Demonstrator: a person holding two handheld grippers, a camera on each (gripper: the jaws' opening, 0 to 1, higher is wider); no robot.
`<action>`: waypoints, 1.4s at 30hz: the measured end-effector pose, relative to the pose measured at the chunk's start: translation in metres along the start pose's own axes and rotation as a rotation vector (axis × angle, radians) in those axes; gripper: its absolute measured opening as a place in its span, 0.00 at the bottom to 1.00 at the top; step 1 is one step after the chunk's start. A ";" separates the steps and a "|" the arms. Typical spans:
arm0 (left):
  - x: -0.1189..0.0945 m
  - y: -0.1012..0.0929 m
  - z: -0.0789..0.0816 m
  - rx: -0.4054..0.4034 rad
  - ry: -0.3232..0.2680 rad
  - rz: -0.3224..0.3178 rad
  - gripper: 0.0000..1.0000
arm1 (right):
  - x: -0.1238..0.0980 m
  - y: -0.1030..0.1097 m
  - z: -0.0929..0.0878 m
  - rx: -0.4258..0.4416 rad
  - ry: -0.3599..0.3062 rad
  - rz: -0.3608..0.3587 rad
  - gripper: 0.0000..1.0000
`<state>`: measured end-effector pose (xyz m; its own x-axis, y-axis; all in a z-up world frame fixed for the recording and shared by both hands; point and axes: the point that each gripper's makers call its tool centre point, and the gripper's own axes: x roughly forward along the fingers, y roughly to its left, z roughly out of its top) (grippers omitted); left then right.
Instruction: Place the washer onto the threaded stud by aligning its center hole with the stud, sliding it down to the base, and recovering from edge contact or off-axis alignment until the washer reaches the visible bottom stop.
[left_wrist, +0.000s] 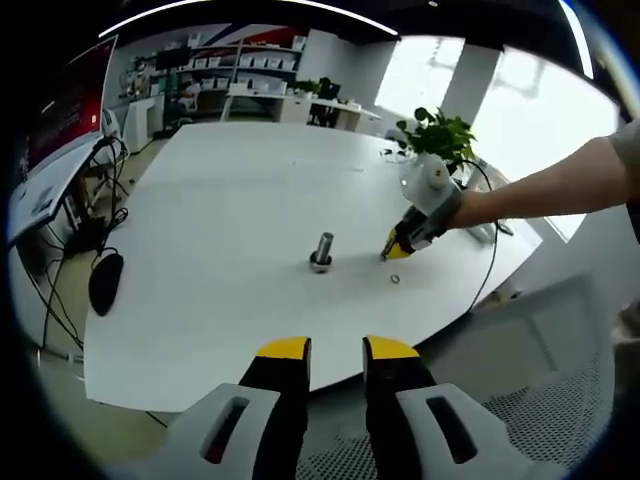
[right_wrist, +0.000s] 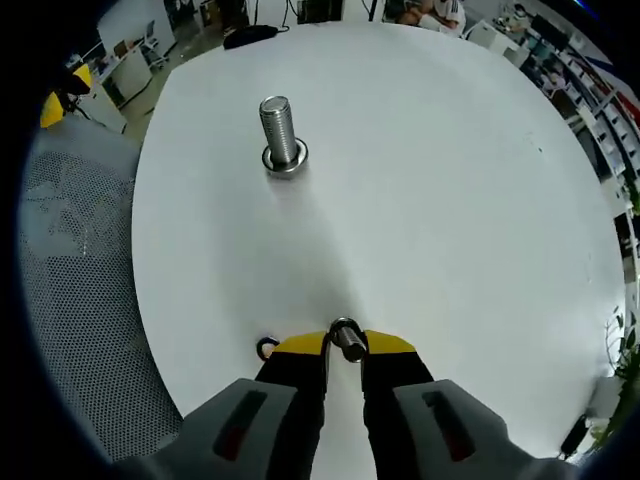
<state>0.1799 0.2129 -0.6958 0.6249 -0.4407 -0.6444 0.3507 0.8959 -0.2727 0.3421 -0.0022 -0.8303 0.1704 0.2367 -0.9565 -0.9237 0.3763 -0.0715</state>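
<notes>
Jaws of the right gripper pinch a small silver metal washer well short of the upright threaded steel stud; level it, centre its hole overhead, while the left gripper idles open.

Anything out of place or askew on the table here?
Mostly tidy. The threaded stud stands upright, one washer already at its base. The right gripper pinches a washer. The one oddity: a spare ring lies loose on the table beside that gripper.
</notes>
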 end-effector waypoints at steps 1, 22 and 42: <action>0.000 0.000 0.000 0.003 0.004 -0.001 0.18 | 0.000 -0.001 0.001 0.001 -0.007 -0.004 0.15; 0.000 0.001 0.001 -0.002 0.001 0.004 0.18 | -0.004 -0.007 -0.019 0.018 0.012 -0.009 0.23; 0.001 0.000 0.003 -0.005 -0.013 -0.009 0.17 | -0.013 0.027 -0.033 -0.055 0.020 0.096 0.27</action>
<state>0.1824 0.2125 -0.6938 0.6310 -0.4495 -0.6323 0.3526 0.8921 -0.2824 0.3032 -0.0247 -0.8296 0.0741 0.2511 -0.9651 -0.9529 0.3032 0.0057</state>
